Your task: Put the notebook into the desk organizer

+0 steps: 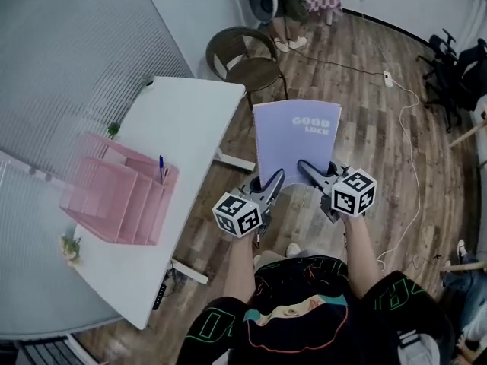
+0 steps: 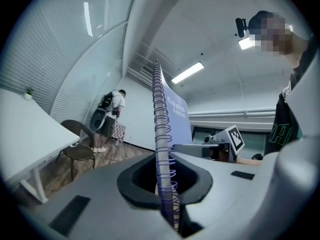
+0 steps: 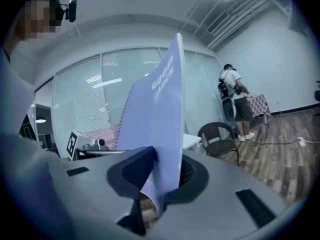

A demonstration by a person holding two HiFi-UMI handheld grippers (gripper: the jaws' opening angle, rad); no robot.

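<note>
notebook (image 1: 295,139): likely light, floppy cover, stiffest at spiral | left gripper (image 1: 268,185): fingers (image 2: 131,186) pinching spiral edge | right gripper (image 1: 312,173): clamped on opposite edge | organizer (image 1: 122,196): well apart, on tabletop (image 1: 190,120)

The notebook (image 1: 295,139) has a smooth, matt lavender card cover and a glossy purple wire spiral (image 2: 161,129). At nine o'clock, the matt pink desk organizer (image 1: 122,196) sits on a smooth white table (image 1: 190,120). At one o'clock, the floor (image 1: 365,120) is wood-grain plank with a slight sheen. The left gripper (image 2: 165,184) and right gripper (image 3: 160,181) are matt grey plastic.
</note>
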